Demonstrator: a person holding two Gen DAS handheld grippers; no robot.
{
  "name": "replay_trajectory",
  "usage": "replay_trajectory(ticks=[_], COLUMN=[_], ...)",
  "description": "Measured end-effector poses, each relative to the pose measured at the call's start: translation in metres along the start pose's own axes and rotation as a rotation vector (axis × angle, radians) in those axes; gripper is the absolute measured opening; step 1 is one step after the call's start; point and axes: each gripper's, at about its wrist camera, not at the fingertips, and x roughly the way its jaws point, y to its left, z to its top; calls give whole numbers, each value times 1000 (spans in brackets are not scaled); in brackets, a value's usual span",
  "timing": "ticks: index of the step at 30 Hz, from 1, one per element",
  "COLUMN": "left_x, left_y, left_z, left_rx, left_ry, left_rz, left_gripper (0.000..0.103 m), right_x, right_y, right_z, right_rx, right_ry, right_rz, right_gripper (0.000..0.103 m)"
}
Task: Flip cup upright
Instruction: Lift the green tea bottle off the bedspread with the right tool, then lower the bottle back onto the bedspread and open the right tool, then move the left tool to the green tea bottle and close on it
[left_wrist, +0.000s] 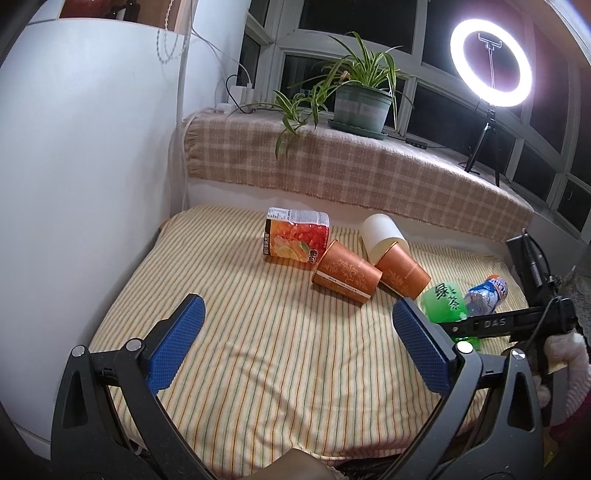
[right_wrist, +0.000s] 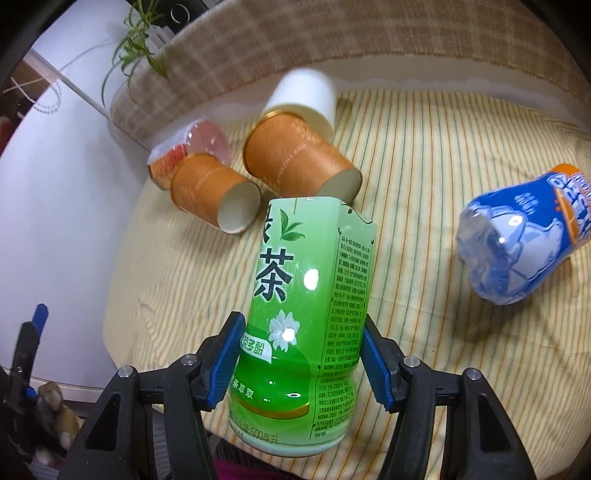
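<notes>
Cup (right_wrist: 308, 321) green, clamped in my right tool (right_wrist: 298, 356) over the striped bed (right_wrist: 424, 166) | long axis runs straight ahead from the fingers (base toward me, cut mouth away) | left tool (left_wrist: 299, 334) released wide, farther off.

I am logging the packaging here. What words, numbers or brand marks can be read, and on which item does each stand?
"绿茶": green cup, in the right gripper.
"茶多酚", "茶萃取", "500毫升": lower on the green cup.
"DAS": black bar in the left wrist view.
Fine print on the green cup: too small.
Blue and white cup: large characters cut off, unreadable.
Orange fruit carton: characters too blurred.
Two brown paper cups: lettering too small.
</notes>
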Motion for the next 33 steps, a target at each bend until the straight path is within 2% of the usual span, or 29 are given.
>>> replay_trajectory(ticks=[6,8,11,16,27,33], left_x=[6,8,10,20,67,100], left_y=[1,0,-4,-16,-52,-69], left_z=[-1,-1,0,2,1,1], left_rx=[-13,-16,-14,-10,-33,-75], left_ry=[32,40,53,89,277,395], left_rz=[-19,-27,-44,-89,-271,-356], left_gripper=[103,103,103,103,103,103], right_x=[10,9,1,-23,-75,-94], right_y=[-2,-1,2,3,-21,-39], right_z=[1,0,-1,-9,-56,-80], right_rx=[-8,-21,-38,-64,-61,-32], right_ry=[3,-4,-34,-106,-296,-361], right_rz=[9,10,8,-15,-175,-242], right_gripper=[65,70,76,77,86,89])
